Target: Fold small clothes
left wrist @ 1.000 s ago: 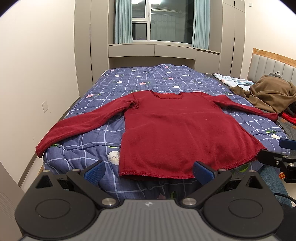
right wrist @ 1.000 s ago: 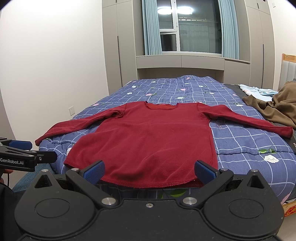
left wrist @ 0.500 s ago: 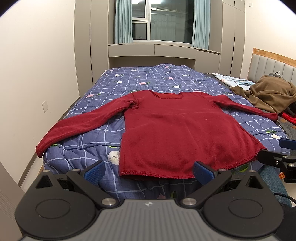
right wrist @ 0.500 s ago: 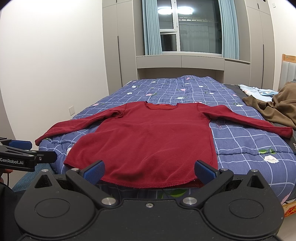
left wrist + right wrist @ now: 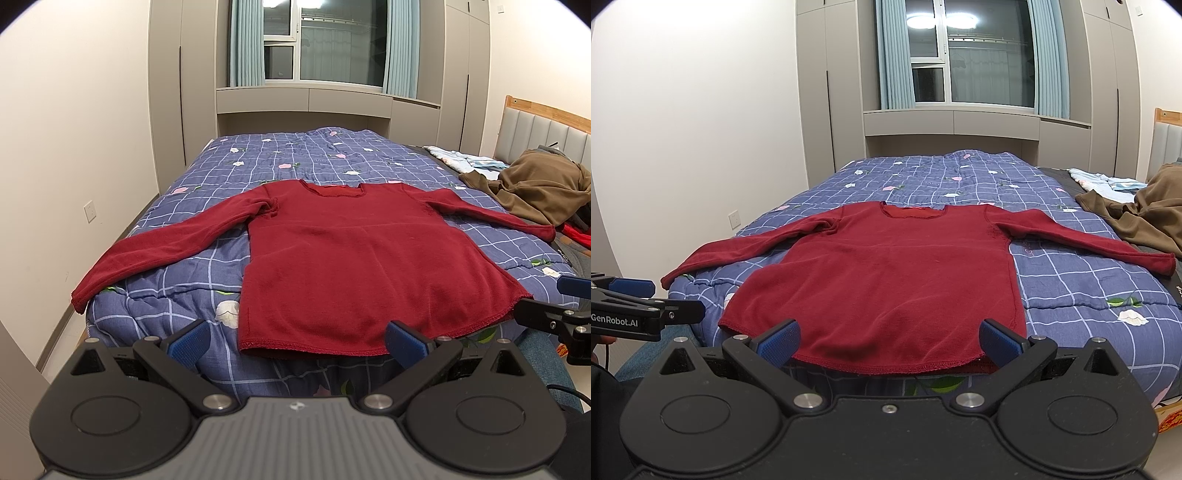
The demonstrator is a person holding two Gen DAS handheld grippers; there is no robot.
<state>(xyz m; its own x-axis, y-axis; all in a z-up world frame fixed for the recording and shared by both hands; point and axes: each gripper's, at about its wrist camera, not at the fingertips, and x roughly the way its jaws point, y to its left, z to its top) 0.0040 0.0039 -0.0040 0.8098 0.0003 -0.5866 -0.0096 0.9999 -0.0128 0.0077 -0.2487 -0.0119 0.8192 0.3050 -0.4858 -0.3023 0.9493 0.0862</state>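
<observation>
Both your grippers, left gripper and right gripper, gape empty; sweater hem overhangs lower-centre bed edge; a one-sided tug likely drags it off.

Hidden or truncated parts. Red sweater: in the right wrist view its hem corners pass behind the blue pads of the right gripper; in the left wrist view one hem stretch is masked by a pad of the left gripper. Left gripper as seen from the right wrist — cut by the frame edge, the printed label's first letter clipped. Brown garment — cut off at the right edge in the right wrist view; its type cannot be told. Red item beside it — mostly hidden. Light-blue cloth — too small to identify. Headboard — partly covered, running out of frame.
</observation>
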